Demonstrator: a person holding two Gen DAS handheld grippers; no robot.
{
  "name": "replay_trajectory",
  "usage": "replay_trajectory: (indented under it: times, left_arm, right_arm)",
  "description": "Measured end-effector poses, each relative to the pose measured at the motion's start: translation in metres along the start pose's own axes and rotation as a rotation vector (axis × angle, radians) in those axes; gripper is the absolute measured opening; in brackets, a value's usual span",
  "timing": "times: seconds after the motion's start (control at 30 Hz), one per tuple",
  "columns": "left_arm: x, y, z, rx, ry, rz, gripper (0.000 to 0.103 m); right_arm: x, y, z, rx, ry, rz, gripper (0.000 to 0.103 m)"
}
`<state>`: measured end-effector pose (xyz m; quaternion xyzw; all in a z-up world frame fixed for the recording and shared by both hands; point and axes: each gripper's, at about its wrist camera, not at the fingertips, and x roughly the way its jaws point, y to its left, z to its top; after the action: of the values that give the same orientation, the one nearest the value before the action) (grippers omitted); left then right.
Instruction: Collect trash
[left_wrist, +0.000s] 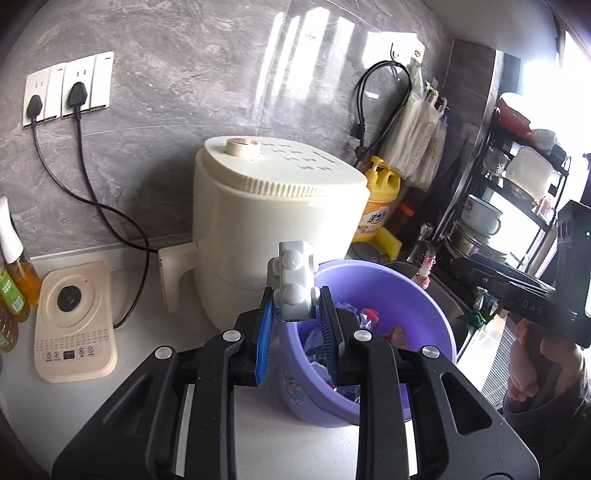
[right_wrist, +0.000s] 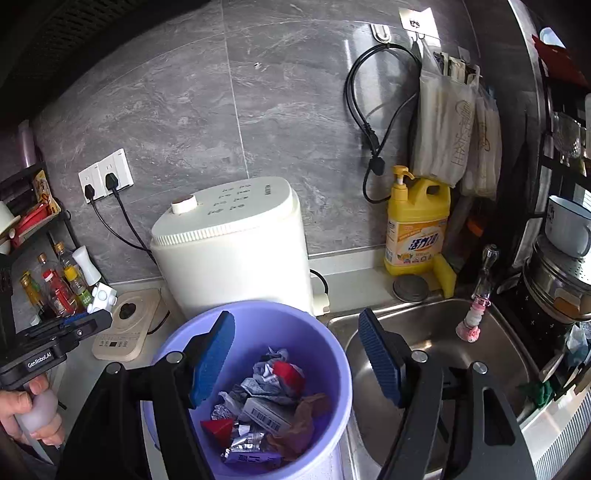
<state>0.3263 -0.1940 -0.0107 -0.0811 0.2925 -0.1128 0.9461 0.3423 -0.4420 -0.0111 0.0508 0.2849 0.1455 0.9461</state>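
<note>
Trash (right_wrist: 266, 410) fills the bottom of the purple basin (right_wrist: 332, 354): crumpled paper, foil wrappers, a small barcoded box, red scraps and a brown wad. The basin stands on the white counter (left_wrist: 140, 373), right at the edge of the steel sink (right_wrist: 461, 328) and just in front of the cream appliance (right_wrist: 236, 251).

Above the basin's near rim, the left gripper (left_wrist: 297, 317) is clamped on a pale grey knobbed plastic piece (left_wrist: 295, 284), which sticks up between its blue pads (left_wrist: 264, 343). The right gripper (right_wrist: 295, 354) hangs over the basin with its jaws spread wide and nothing between them, one finger over the trash, the other over the sink.

Beside the appliance lies a beige touch-panel base (left_wrist: 74, 325), with two black plugs in the wall sockets (left_wrist: 68, 88) above it. A yellow detergent bottle (right_wrist: 415, 225) stands behind the sink, under bags hung on the grey wall.
</note>
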Motion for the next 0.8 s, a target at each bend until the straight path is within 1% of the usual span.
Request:
replay_trajectory:
  times: [0.17, 0.2, 0.23, 0.27, 0.3, 0.33, 0.4, 0.5, 0.6, 0.67, 0.8]
  left_arm:
    - [0.016, -0.025, 0.005, 0.043, 0.025, -0.028, 0.025]
    - [0.019, -0.028, 0.005, 0.055, 0.038, -0.030, 0.026]
    - [0.024, -0.032, 0.005, 0.067, 0.055, -0.028, 0.030]
    - [0.027, -0.035, 0.005, 0.073, 0.068, -0.013, 0.053]
    - [0.026, -0.035, 0.005, 0.071, 0.060, 0.009, 0.076]
    - [0.024, -0.034, 0.006, 0.062, 0.043, 0.020, 0.080]
    - [0.021, -0.028, 0.010, 0.038, 0.043, 0.014, 0.083]
    - [0.021, -0.021, 0.012, 0.026, 0.065, 0.063, 0.089]
    - [0.018, -0.019, 0.011, 0.031, 0.079, 0.089, 0.093]
    - [0.014, -0.018, 0.011, 0.034, 0.084, 0.100, 0.094]
    - [0.001, -0.015, 0.012, 0.029, 0.073, 0.117, 0.095]
  right_arm:
    - [-0.006, -0.023, -0.006, 0.033, 0.002, -0.009, 0.069]
    - [-0.007, -0.026, -0.006, 0.038, 0.002, -0.010, 0.069]
    - [-0.008, -0.029, -0.008, 0.044, 0.001, -0.009, 0.069]
    - [-0.009, -0.032, -0.009, 0.050, 0.001, -0.009, 0.069]
    - [-0.010, -0.034, -0.011, 0.057, 0.002, -0.009, 0.069]
    - [-0.011, -0.036, -0.013, 0.065, 0.004, -0.006, 0.069]
    - [-0.011, -0.039, -0.016, 0.077, 0.012, 0.002, 0.069]
    - [-0.007, -0.040, -0.019, 0.077, 0.027, 0.018, 0.069]
    - [-0.001, -0.040, -0.020, 0.080, 0.042, 0.038, 0.070]
    - [0.001, -0.038, -0.021, 0.080, 0.046, 0.048, 0.073]
    - [-0.002, -0.035, -0.020, 0.086, 0.046, 0.060, 0.074]
